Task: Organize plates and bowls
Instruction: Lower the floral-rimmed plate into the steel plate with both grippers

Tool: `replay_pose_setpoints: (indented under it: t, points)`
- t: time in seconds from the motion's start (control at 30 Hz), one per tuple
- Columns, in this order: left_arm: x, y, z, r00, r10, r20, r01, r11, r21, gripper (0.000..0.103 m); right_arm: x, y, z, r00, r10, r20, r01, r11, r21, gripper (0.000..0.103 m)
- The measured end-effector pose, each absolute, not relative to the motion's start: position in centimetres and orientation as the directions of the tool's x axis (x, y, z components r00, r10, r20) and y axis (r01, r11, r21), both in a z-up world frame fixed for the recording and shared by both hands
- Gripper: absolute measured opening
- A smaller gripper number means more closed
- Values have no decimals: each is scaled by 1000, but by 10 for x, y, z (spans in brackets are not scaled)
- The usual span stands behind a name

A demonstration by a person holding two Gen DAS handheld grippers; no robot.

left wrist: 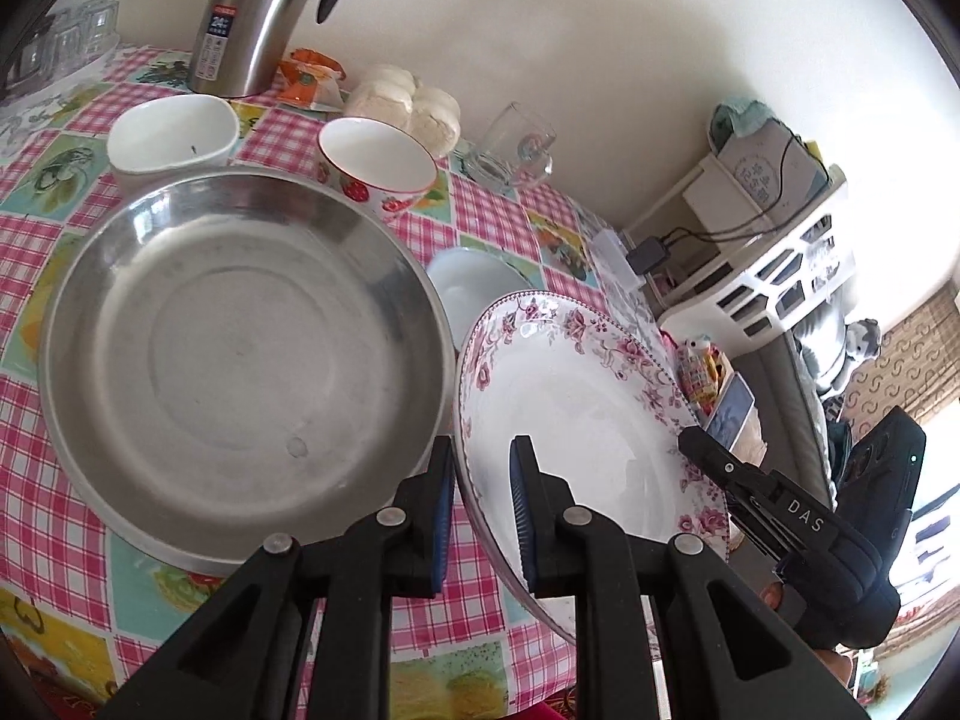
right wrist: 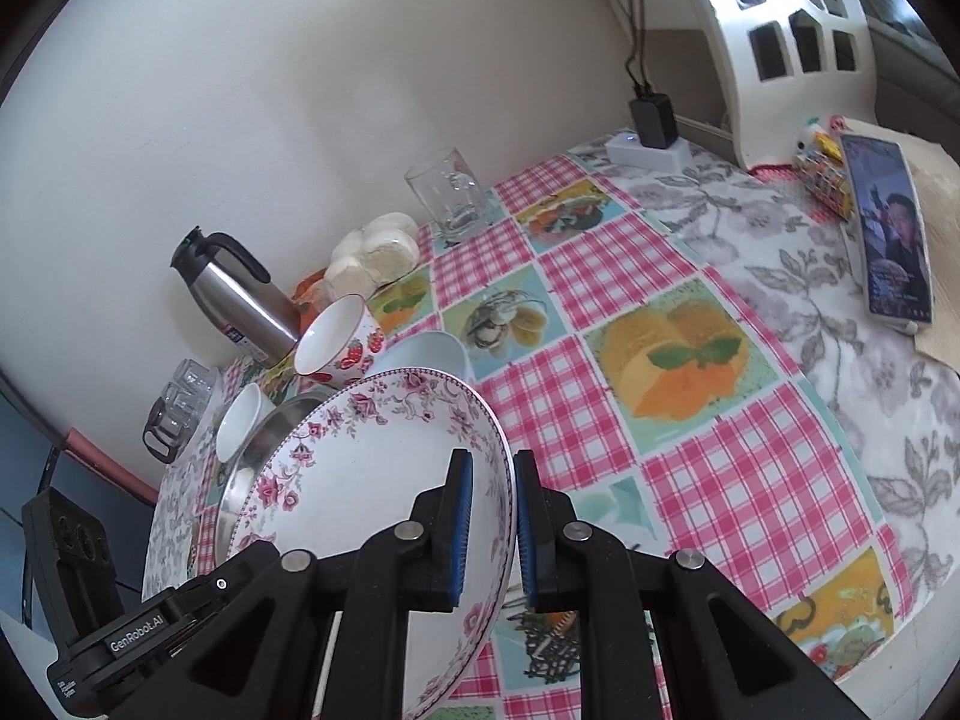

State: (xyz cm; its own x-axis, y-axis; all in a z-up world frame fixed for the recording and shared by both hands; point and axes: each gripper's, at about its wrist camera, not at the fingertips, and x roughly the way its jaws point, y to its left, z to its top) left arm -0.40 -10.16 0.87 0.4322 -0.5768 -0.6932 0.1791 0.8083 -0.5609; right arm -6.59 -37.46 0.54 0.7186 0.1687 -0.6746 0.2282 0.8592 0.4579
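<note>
I hold a white plate with a pink flower border point(left wrist: 576, 396) by both sides, tilted above the checked tablecloth. My left gripper point(left wrist: 482, 456) is shut on its near left rim, blue pads on either face. My right gripper point(right wrist: 493, 462) is shut on the opposite rim of the plate point(right wrist: 372, 480), and it also shows at the plate's right edge as the right gripper point(left wrist: 696, 444). Left of the plate lies a wide steel basin point(left wrist: 240, 348). Behind it stand a white square bowl point(left wrist: 171, 132), a strawberry-patterned bowl point(left wrist: 378, 162) and a small white bowl point(left wrist: 474, 288).
A steel thermos jug point(left wrist: 258, 18), a bag of buns point(left wrist: 408, 102) and a glass mug point(left wrist: 516, 147) line the wall. Glass cups point(left wrist: 72, 36) sit at the far left corner. A phone point(right wrist: 894, 228) and a charger block point(right wrist: 651, 120) lie at the table's right end, beside a white shelf point(right wrist: 774, 30).
</note>
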Motion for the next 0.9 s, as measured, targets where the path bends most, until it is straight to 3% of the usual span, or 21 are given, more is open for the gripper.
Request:
replay_pose_setpoints:
  t: [0.67, 0.9]
  points:
    - [23, 11, 13, 557, -562, -612, -20, 727, -686, 18, -5, -276, 35, 693, 257, -674, 38, 920, 391, 15]
    - [27, 55, 12, 612, -501, -611, -96, 720, -687, 18, 15, -232, 32, 664, 315, -679, -33, 919, 393, 15]
